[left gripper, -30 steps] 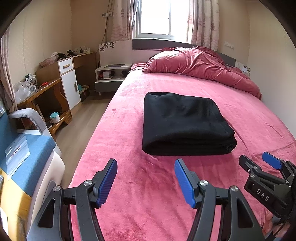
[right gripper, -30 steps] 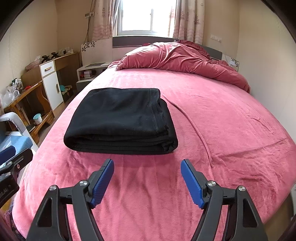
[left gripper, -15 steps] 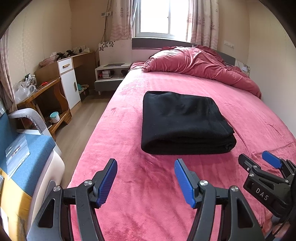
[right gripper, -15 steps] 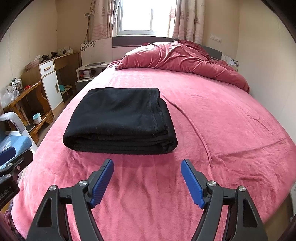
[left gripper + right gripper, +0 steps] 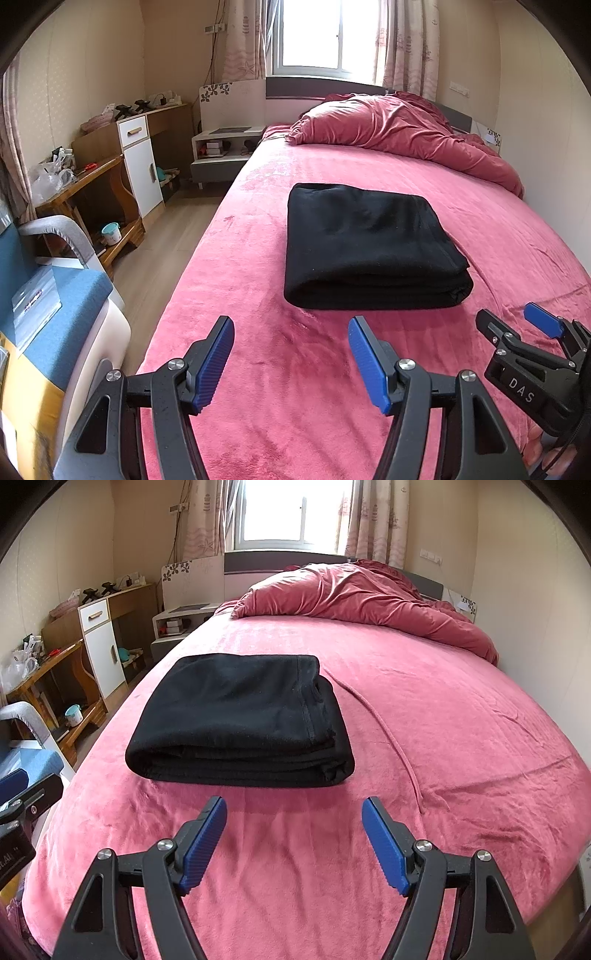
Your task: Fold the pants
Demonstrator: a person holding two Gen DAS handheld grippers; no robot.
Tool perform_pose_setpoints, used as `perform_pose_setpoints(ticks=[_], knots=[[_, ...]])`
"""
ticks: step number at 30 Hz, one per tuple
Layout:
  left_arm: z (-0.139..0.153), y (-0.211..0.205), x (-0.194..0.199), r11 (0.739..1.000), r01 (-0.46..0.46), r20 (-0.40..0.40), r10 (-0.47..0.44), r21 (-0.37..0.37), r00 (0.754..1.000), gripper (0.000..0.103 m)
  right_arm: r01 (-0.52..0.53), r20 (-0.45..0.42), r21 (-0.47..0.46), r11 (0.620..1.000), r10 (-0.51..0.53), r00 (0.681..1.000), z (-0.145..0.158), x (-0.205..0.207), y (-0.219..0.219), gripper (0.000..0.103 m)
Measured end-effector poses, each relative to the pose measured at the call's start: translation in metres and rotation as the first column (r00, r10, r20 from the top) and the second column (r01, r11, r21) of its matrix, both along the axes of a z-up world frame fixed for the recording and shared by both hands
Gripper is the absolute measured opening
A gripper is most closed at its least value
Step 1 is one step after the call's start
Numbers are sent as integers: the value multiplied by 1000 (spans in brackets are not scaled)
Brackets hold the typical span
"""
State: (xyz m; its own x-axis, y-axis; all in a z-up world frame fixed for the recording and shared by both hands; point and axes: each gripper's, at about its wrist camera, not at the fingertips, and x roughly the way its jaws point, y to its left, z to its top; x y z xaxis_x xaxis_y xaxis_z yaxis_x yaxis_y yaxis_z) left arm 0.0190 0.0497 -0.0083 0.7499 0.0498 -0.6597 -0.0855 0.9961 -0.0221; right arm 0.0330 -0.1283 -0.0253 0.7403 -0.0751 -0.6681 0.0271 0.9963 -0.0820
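Left wrist view: beyond the left gripper [image 5: 291,356] stretches a pink bed [image 5: 258,369]; a crumpled quilt [image 5: 399,136] lies far ahead and a blue chair [image 5: 55,332] stands to its left. Nothing blocks the way. The black pants [image 5: 365,247] lie ahead, slightly right, folded into a neat rectangle. Its jaws gape, empty.

Right wrist view: the right gripper [image 5: 294,843] hangs spread wide over the bed, holding nothing. The pants sit ahead, slightly left, in 1 layered stack, seam along the right.

My two wrist cameras sit side by side near the bed's [image 5: 258,369] foot, angled down, both facing the pants [image 5: 365,247] and window [image 5: 273,513].
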Motion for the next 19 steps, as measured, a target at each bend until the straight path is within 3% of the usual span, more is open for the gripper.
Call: perform_pose_setpoints(ticks=[19], knots=[[-2, -5, -3, 999, 33, 16, -33, -5, 999, 65, 10, -24, -5, 1000, -10, 1000, -11, 1, -1, 76]])
